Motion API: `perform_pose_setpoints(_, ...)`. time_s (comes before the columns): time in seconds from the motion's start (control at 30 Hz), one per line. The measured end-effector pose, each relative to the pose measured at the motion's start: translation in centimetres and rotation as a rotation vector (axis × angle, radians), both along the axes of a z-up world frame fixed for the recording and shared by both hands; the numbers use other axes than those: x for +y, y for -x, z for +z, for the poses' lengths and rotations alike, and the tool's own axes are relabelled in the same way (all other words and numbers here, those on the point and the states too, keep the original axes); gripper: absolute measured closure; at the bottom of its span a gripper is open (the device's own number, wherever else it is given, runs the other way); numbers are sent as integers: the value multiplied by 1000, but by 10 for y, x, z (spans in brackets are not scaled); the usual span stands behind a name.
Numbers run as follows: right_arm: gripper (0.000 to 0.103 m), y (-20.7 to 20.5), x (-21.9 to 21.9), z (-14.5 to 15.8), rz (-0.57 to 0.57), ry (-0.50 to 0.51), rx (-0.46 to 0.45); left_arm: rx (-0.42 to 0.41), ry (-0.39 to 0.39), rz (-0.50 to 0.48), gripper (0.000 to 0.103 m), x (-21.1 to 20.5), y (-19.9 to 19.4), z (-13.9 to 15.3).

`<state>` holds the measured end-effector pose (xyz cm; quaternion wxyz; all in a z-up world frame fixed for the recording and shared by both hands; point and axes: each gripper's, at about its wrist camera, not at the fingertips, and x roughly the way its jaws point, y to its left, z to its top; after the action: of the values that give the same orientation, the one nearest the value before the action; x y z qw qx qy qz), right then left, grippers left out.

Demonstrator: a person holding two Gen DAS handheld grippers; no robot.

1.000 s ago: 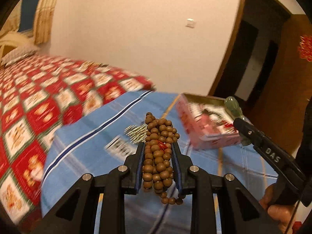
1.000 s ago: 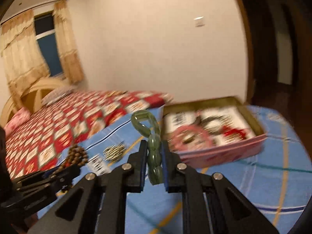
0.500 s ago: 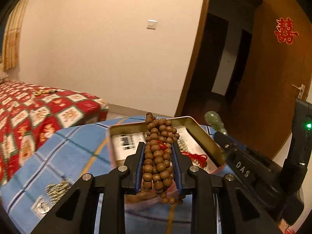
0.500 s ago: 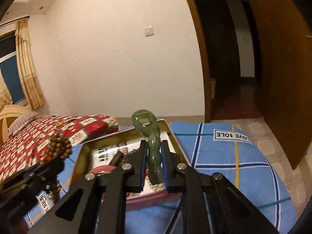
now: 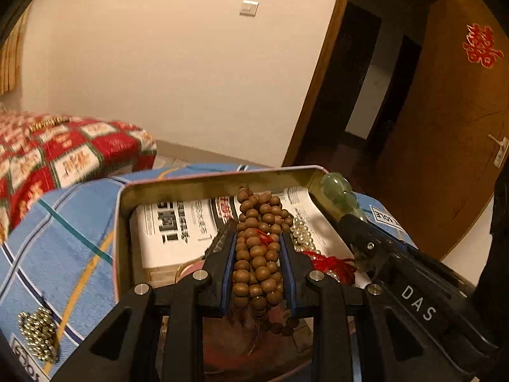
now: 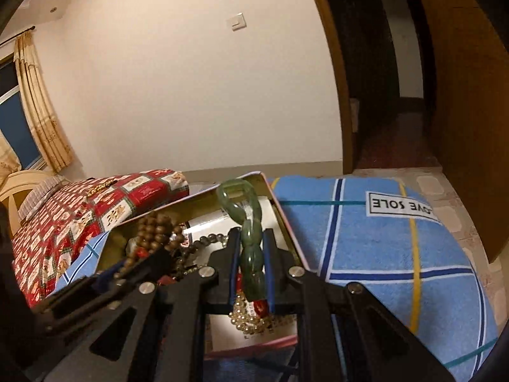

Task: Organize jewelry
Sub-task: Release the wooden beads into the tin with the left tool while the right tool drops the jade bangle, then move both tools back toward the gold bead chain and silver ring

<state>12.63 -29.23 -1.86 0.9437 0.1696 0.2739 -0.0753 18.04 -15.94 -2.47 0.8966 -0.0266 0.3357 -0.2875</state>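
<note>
My left gripper [image 5: 258, 229] is shut on a bunched strand of brown wooden beads [image 5: 258, 248] and holds it over an open metal tin [image 5: 178, 184]. My right gripper [image 6: 251, 232] is shut on a green jade chain bracelet [image 6: 249, 238] and holds it over the tin's right side [image 6: 286, 222]. In the left wrist view the bracelet's end [image 5: 340, 194] and the right gripper show at the tin's right wall. The tin holds printed paper [image 5: 178, 229], pearl beads [image 5: 302, 232] and a red tassel [image 5: 334, 264].
The tin stands on a blue striped cloth [image 6: 381, 248]. A gold bead piece [image 5: 39, 334] lies on the cloth at the left. A bed with a red patterned cover [image 5: 63, 156] is at the left. A wooden door [image 5: 445, 127] and dark doorway are at the right.
Both grippers have swung right from over the blue cloth and now hang over the open tin, closer to it. Each keeps its hold.
</note>
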Motion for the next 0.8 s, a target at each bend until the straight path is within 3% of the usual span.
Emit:
perform_pose_setpoints(0.1,81,-3,-5,-4,19,-31,9,8,5,7,73,1,0,0)
perform_pose_setpoints(0.2,73,1,-10,-5,15,-63,-10,9,16,6,59,3,1,1)
perform_pose_setpoints(0.33,66,18,-14,5,-51,-44,-85,-57,15,19,28,6,18,13)
perform_pose_setpoints(0.53,36,45,-28,19,-251,36,-172,-149,-32,83,26,23,49,23)
perform_pose_setpoints(0.7,36,42,-24,17,-261,73,-149,-180,-78,157,26,44,68,19)
perform_pose_setpoints(0.8,34,43,-12,19,-224,119,-152,-155,-119,206,26,53,68,13)
